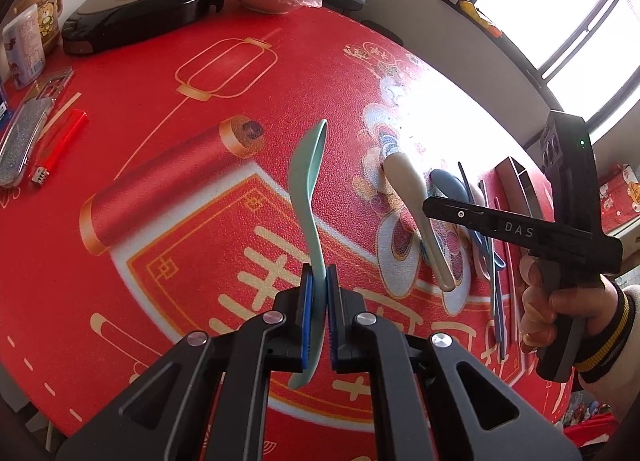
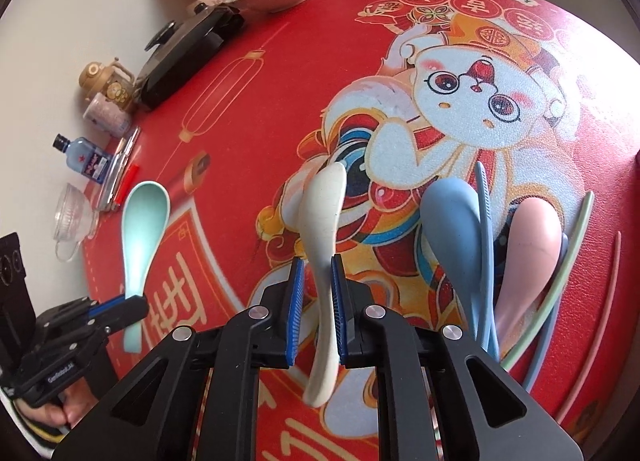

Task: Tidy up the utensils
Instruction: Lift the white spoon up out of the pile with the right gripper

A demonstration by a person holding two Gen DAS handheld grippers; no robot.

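Desk (image 2: 280,109): covered in red festive-print cloth; window lit behind it in the left wrist view only.
Left hand-held gripper (image 1: 319,301): clamped narrow on the handle of a mint spoon (image 1: 310,189), raised clear of the cloth.
Right hand-held gripper (image 2: 318,301): pads close about the handle of a cream spoon (image 2: 324,229); contact on both sides unclear.
Blue spoon (image 2: 452,221), pink spoon (image 2: 536,237) and chopsticks (image 2: 486,229): lying together right of the cream spoon.
Right wrist view alone: cartoon cat print, small blue bottle (image 2: 86,159), glass cup (image 2: 74,217).
Black lidded pan (image 1: 140,13): far edge.
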